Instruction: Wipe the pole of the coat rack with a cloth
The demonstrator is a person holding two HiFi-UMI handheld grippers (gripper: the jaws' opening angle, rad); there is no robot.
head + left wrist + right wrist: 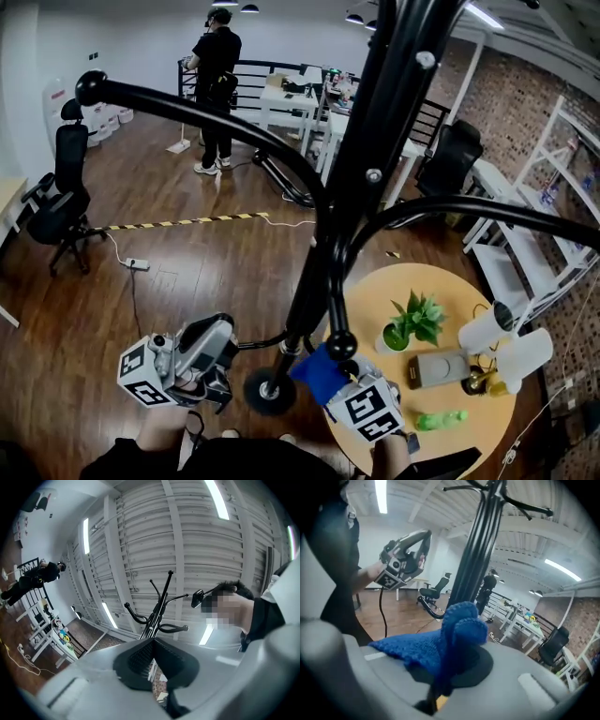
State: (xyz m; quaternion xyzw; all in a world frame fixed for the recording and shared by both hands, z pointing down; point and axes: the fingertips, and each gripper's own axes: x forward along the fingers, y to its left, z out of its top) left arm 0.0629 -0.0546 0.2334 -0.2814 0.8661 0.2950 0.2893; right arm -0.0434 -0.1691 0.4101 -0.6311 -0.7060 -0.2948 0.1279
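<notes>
Two hand-held grippers show at the bottom of the head view, either side of a black coat rack pole (361,178) that rises from a round base (270,391) on the wood floor (187,281). The left gripper (221,367) sits low, just left of the base. The right gripper (330,382) is just right of the pole's lower part and has a blue cloth (319,370) bunched at its tip, close under a curved hook's knob (339,345). Whether the cloth touches the pole cannot be told. To the right stands a round worktop (469,281) with a small green plant (414,323), a grey box (441,367) and a green bottle (441,419). Farther back, a person (217,75) stands by white desks, and an office chair (61,197) is at left.

From the left gripper view, the dark jaws meet in a narrow V with nothing between them; the coat rack is seen from below against a ribbed ceiling.

From the right gripper view, the jaws are clamped on the blue cloth, which folds up in front of the pole. The left gripper, held in a hand, is at upper left.
</notes>
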